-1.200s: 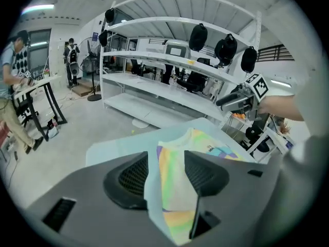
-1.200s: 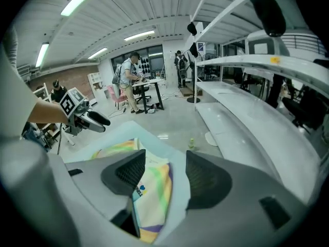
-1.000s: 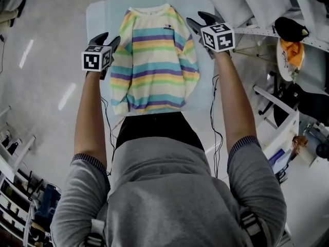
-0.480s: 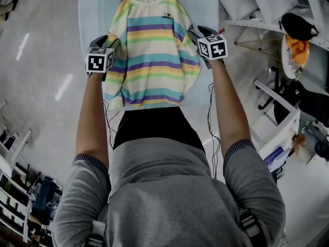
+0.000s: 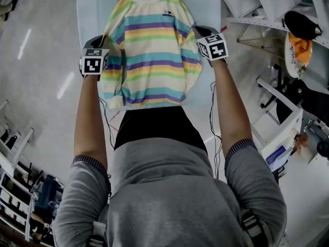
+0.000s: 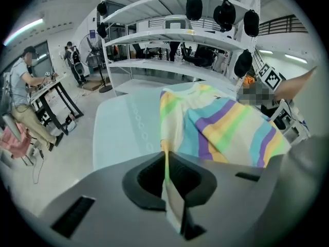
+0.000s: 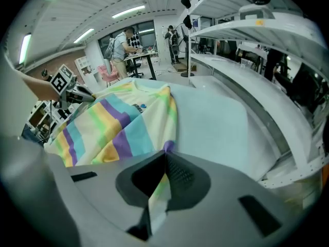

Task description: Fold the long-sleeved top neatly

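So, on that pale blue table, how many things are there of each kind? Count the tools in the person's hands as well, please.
Striped long-sleeved top: 1
Hand-held grippers: 2, the left gripper and the right gripper, each just closed on a side edge of the top
Table: 1
Total: 4

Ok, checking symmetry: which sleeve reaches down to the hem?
The sleeve in the left gripper: its cuff lies beside the hem, while the other sleeve, in the right gripper, ends higher up.
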The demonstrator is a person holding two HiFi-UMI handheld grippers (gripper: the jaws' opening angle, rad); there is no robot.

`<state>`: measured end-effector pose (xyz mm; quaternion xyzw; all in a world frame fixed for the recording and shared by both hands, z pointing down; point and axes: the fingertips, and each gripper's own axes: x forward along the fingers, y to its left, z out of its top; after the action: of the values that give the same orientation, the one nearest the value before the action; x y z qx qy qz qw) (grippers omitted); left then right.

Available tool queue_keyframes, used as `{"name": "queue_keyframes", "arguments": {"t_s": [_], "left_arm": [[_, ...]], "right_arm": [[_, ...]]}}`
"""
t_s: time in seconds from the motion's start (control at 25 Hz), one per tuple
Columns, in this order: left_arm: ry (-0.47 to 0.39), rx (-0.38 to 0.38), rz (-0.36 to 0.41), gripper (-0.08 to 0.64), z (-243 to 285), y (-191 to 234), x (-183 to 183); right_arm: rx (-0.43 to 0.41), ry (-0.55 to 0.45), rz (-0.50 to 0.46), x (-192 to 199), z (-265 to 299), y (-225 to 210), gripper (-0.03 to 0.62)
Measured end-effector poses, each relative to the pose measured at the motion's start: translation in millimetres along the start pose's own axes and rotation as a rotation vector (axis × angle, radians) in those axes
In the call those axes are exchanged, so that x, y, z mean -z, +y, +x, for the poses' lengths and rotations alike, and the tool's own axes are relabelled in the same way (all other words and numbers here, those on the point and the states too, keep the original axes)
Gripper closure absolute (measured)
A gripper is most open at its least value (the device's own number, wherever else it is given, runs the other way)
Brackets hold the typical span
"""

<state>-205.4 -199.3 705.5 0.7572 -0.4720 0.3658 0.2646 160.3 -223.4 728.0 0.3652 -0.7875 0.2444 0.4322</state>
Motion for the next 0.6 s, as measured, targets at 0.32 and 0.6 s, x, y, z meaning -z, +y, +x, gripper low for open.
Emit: {"name": "queue_keyframes", "arguments": {"t_s": [0.32, 0.6], "left_arm": [[-0.020, -0.080, 0.036, 0.537, -15, 65, -22], [-0.009, -0.110, 0.177, 0.537, 0, 99, -52]], "right_arm": [[0.062, -0.012, -0.009, -8, -17, -45, 0.580], [0.105, -0.006, -0.104, -29, -16, -76, 0.580]]}}
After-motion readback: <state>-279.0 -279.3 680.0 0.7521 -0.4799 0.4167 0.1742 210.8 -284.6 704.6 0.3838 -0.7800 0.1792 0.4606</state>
